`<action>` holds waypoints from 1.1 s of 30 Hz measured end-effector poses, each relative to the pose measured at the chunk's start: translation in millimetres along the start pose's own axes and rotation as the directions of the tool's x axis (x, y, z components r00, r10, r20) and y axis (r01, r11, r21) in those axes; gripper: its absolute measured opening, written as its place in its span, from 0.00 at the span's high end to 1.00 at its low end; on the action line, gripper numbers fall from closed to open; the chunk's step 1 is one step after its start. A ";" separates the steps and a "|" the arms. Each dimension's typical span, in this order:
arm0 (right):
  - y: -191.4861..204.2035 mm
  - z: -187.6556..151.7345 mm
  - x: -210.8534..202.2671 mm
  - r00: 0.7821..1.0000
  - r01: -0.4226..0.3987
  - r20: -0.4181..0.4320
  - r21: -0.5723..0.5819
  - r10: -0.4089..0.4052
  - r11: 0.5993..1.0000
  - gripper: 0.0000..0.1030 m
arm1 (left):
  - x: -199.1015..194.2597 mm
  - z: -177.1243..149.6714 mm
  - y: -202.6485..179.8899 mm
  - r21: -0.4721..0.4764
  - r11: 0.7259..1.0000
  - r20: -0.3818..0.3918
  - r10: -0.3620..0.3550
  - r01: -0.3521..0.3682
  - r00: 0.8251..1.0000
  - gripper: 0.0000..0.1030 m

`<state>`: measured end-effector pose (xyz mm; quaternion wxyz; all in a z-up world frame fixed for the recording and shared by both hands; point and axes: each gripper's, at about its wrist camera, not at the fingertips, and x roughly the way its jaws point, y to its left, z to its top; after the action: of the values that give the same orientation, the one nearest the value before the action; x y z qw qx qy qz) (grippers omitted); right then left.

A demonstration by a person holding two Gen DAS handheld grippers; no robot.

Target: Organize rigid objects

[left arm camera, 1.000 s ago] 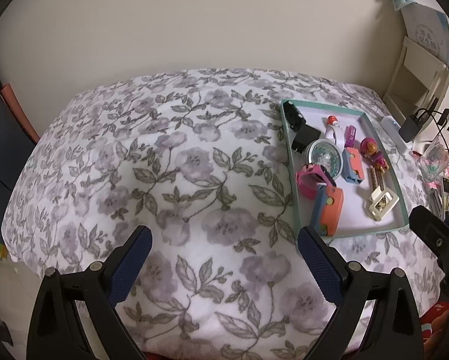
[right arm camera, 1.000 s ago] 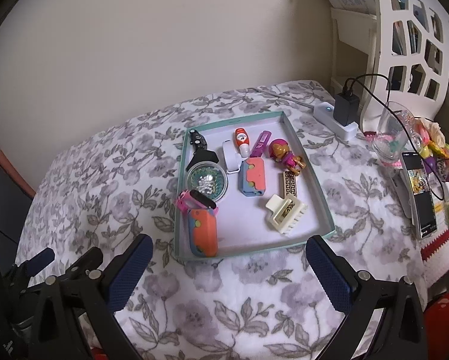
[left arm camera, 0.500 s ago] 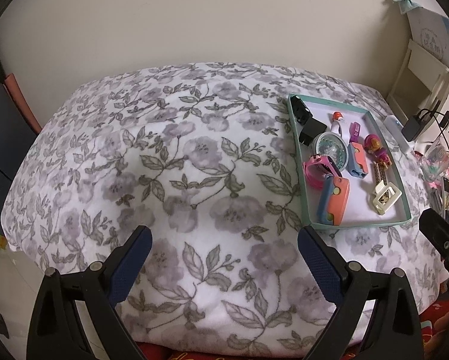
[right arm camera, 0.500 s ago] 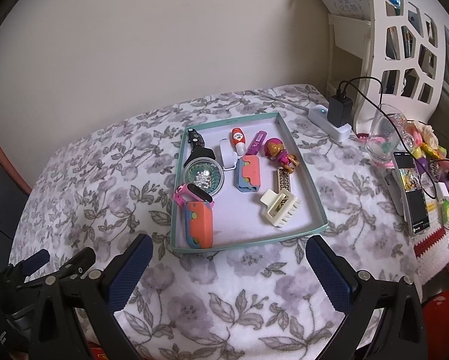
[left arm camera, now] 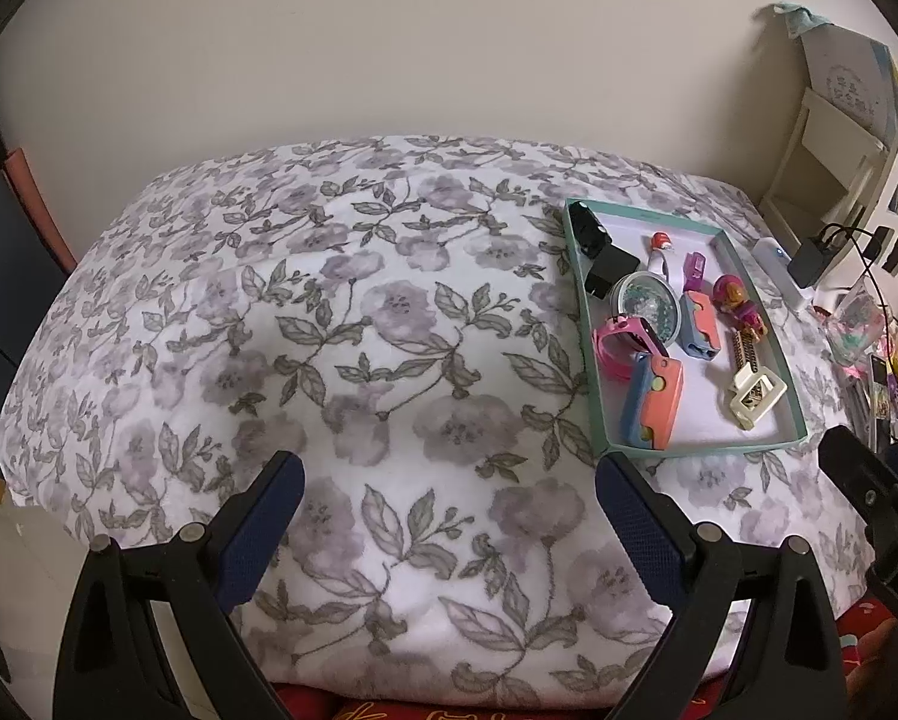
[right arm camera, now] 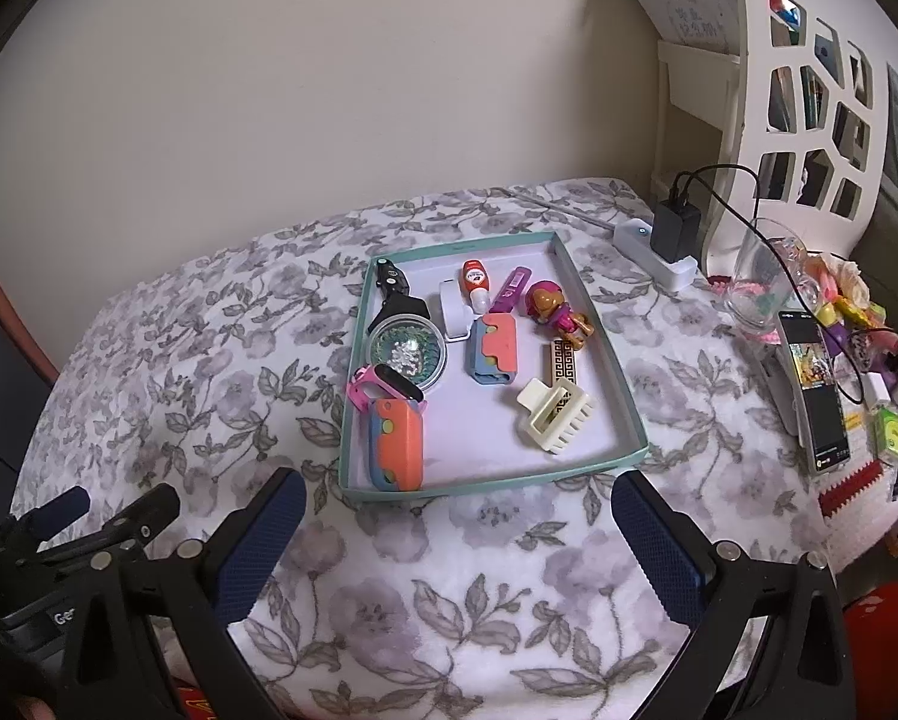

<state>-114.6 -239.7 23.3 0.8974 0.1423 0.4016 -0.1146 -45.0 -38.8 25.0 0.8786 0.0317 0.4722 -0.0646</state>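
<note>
Both grippers, left and right, are hovering with fingers spread wide, gripping nothing, above a floral cloth. Ahead of the right one, a teal tray is sitting on the cloth, holding an orange-blue case, cream clip, pink watch, glitter dish and dog figure.

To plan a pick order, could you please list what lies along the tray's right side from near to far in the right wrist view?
Cream hair clip → gold-patterned bar → pink toy figure → purple stick.
</note>
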 end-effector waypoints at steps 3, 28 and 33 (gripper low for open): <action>0.0 0.4 0.1 1.000 0.007 0.003 -0.002 -0.007 1.000 0.00 | -0.9 -0.1 -0.2 0.002 1.000 0.004 -0.004 0.004 1.000 0.05; -13.4 2.7 12.6 0.997 0.072 -0.011 -0.006 -0.072 0.997 0.00 | -1.5 2.1 -0.9 0.010 1.000 0.020 -0.023 0.022 1.000 0.05; -12.0 3.3 13.1 0.997 0.071 -0.012 -0.016 -0.071 0.997 0.00 | -1.8 2.2 -0.4 0.012 1.000 0.023 -0.021 0.020 1.000 0.05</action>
<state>-107.7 -253.2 13.6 0.8913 0.1216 0.4129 -0.1424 -44.2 -39.3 27.8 0.8831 0.0314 0.4617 -0.0768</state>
